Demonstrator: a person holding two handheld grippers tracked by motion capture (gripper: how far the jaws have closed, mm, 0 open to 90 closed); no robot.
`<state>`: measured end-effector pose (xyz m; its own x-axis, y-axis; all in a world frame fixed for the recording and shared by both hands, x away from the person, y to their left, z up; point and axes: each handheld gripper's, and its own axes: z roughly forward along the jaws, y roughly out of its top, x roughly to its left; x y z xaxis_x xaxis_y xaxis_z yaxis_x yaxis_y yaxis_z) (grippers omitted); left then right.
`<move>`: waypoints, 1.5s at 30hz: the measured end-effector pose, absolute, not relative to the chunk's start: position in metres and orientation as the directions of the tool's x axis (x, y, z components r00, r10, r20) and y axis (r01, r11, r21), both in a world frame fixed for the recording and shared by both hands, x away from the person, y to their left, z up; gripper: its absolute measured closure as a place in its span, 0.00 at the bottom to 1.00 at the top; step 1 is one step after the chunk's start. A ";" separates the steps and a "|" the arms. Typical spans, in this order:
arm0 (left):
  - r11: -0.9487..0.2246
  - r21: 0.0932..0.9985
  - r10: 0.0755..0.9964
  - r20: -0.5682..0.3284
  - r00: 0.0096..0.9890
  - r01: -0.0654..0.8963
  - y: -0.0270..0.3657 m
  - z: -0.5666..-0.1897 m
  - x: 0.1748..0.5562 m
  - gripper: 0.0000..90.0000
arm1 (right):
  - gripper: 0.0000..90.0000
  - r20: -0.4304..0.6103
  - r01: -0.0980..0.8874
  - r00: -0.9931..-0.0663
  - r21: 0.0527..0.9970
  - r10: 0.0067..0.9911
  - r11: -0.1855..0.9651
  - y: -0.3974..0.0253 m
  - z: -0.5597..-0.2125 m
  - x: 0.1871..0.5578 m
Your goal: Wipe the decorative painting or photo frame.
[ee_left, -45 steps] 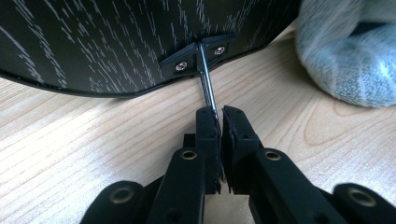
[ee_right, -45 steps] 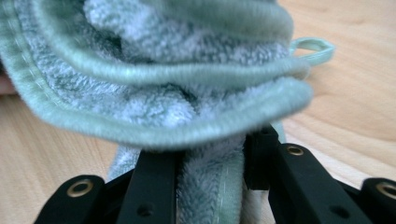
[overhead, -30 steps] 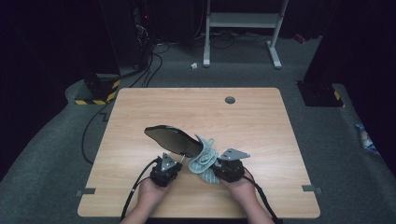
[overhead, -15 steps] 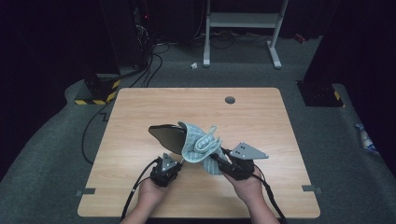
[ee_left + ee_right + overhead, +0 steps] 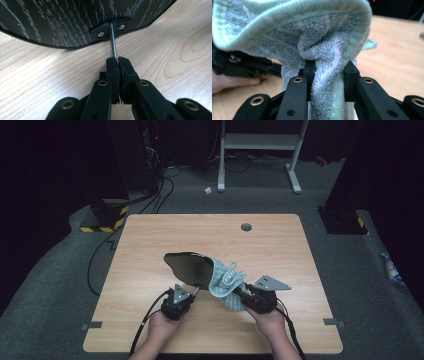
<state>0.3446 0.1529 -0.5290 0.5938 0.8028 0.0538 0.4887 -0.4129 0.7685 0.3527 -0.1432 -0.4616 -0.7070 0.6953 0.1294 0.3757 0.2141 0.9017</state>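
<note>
Dark room, cables on grey carpet, light wood table (image 5: 150,245) in the middle. Largest item: black pan (image 5: 189,266), tilted up over the near centre of the table. I have my left gripper (image 5: 192,291) clamped tight on its thin metal handle wire (image 5: 113,47), presumably to steady the pan for wiping. Pale green towel (image 5: 226,281) is pressed against the pan's right edge; my right gripper (image 5: 240,292) pinches a thick fold of it (image 5: 329,75). Both forearms enter low from the near edge, grippers angled inward toward each other.
</note>
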 end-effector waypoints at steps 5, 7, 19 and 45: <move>-0.413 0.768 0.803 0.054 0.593 0.489 0.153 -0.529 0.345 0.97 | 0.79 0.195 0.476 -0.689 0.848 0.698 0.233 -0.143 -0.492 0.365; -0.413 0.768 0.803 0.054 0.593 0.489 0.153 -0.529 0.345 0.97 | 0.79 0.201 0.500 -0.686 0.828 0.700 0.252 -0.139 -0.502 0.368; -0.414 0.767 0.805 0.057 0.591 0.490 0.153 -0.529 0.345 0.97 | 0.80 0.117 0.531 -0.669 0.766 0.734 0.363 -0.109 -0.524 0.380; -0.434 0.764 0.798 0.082 0.597 0.476 0.152 -0.529 0.344 0.98 | 0.78 0.095 0.450 -0.595 0.863 0.798 0.232 -0.168 -0.483 0.351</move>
<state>0.3437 0.1516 -0.5289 0.5967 0.7983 0.0816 0.4764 -0.4342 0.7645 0.3506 -0.1684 -0.4827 -0.5950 0.7981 0.0955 0.4497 0.2321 0.8625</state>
